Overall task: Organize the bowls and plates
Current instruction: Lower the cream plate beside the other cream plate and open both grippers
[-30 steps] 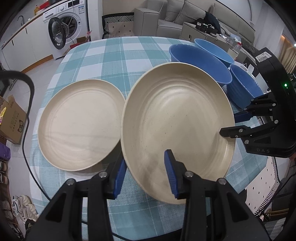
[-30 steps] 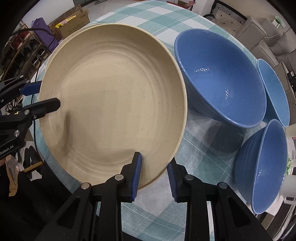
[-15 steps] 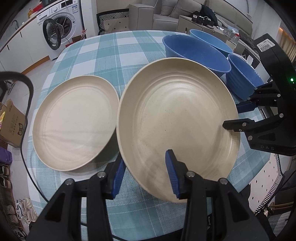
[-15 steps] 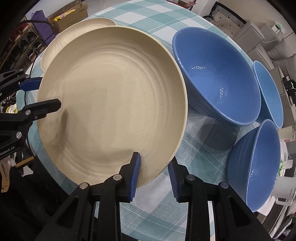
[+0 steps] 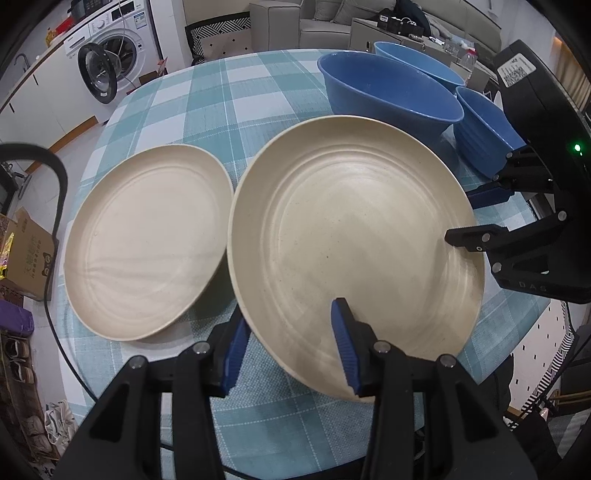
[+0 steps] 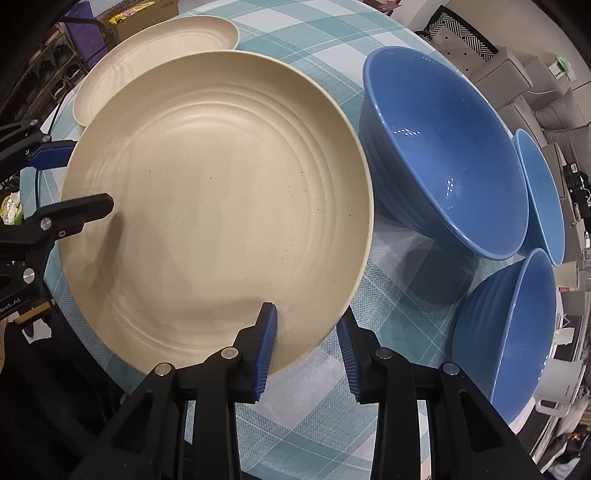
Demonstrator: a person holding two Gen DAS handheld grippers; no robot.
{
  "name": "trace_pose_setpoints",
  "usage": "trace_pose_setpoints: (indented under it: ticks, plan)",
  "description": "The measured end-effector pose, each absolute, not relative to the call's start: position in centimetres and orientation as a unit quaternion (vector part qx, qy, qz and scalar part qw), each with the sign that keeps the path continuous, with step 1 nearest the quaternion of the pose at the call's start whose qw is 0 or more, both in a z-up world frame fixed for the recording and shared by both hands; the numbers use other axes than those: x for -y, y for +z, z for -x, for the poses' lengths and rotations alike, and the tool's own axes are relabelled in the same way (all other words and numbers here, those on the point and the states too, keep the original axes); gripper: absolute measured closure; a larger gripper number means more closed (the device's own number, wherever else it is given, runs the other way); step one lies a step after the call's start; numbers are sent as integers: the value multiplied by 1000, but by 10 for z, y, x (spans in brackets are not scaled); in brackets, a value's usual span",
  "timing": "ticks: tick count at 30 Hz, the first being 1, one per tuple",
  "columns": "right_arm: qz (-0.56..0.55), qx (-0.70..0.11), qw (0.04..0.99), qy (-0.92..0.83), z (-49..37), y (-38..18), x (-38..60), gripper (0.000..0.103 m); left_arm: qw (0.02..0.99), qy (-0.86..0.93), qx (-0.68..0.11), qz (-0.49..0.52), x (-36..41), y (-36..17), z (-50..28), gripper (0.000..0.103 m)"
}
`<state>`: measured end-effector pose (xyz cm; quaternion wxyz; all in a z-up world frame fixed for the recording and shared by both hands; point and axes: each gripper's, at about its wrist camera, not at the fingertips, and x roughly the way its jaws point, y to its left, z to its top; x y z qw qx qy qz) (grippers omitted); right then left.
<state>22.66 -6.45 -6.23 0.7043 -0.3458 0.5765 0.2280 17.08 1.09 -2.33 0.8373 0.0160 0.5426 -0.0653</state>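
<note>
A big cream plate [image 5: 354,236] [image 6: 218,206] is held above the checked table by both grippers. My left gripper [image 5: 291,343] straddles its near rim, one finger above and one below. My right gripper [image 6: 306,343] grips the opposite rim the same way, and it shows in the left wrist view [image 5: 480,218]. A second cream plate [image 5: 147,240] [image 6: 155,55] lies on the table to the left. Three blue bowls stand to the right: a large one [image 5: 388,92] [image 6: 439,147], one behind it [image 5: 417,59] [image 6: 543,192] and one nearer [image 5: 484,129] [image 6: 506,332].
The round table [image 5: 229,96] has a teal checked cloth and its edges lie close on all sides. A washing machine [image 5: 110,62], a sofa [image 5: 332,18] and a cardboard box [image 5: 22,258] stand around it. A white mug [image 6: 561,387] sits at the right.
The held plate has moved right, off the second plate, and both views have pulled back so the two plates now sit side by side with a small gap.
</note>
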Motion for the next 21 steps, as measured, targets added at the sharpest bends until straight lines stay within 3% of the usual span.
trace_pose_setpoints:
  ticks: [21]
  plan:
    - [368,-578,692,226,-207,-51,26,69,831,-74,-550,-44,-5,-35,-170,54]
